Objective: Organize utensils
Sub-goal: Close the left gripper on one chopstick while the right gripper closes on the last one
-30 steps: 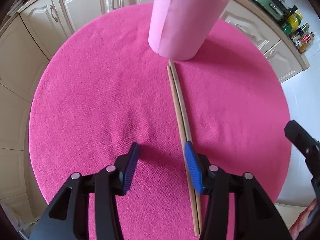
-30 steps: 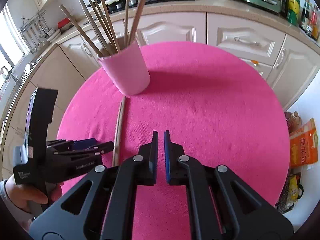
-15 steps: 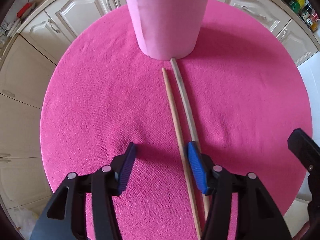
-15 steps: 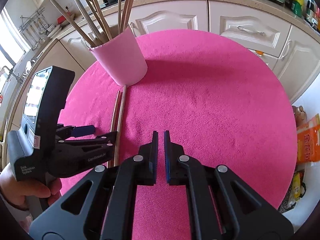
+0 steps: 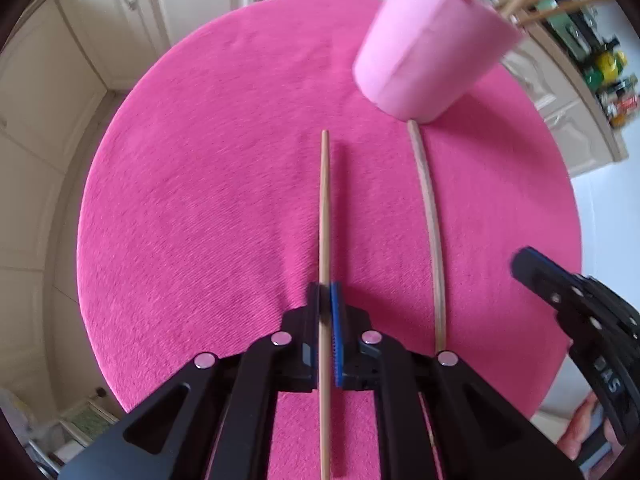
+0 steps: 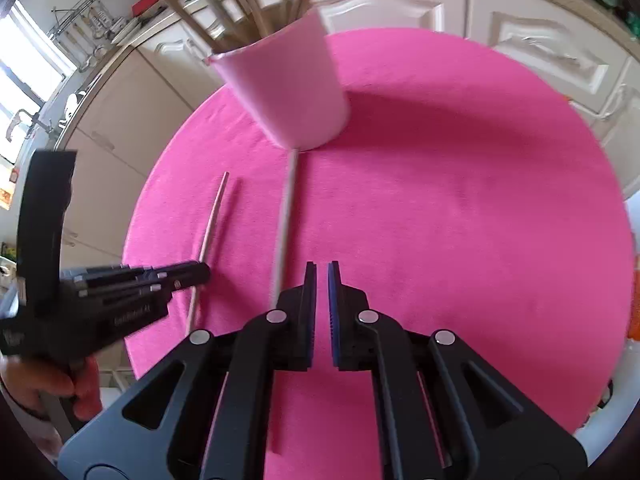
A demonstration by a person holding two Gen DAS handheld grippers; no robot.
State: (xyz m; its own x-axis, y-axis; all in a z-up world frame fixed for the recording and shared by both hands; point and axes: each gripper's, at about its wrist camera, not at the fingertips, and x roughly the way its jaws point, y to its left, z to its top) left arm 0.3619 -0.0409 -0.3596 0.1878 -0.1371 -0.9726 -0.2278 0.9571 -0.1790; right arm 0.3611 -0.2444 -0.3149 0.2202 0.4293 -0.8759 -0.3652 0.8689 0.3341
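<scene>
My left gripper point(image 5: 326, 294) is shut on a wooden chopstick point(image 5: 324, 208), which runs between its blue pads and points toward the far side of the round pink table point(image 5: 208, 184). A second chopstick point(image 5: 430, 220) lies on the cloth to its right, its far tip touching the base of the pink cup point(image 5: 428, 56) that holds several more sticks. In the right wrist view the cup point(image 6: 292, 92) stands at the back, the lying chopstick point(image 6: 286, 216) runs from it toward my right gripper point(image 6: 321, 276), which is shut with nothing in it. The left gripper point(image 6: 192, 274) grips the other chopstick point(image 6: 212, 220) there.
Cream kitchen cabinets point(image 6: 532, 36) ring the table, with bottles and jars point(image 5: 608, 76) on the counter at the right. A hand point(image 6: 44, 384) holds the left gripper's handle. The table's edge point(image 5: 86, 280) falls off close on the left.
The left gripper's jaws have shut on one chopstick and pulled it leftward away from the other. The cup has slid to the upper right of the left wrist view. The right gripper dipped closer to the table.
</scene>
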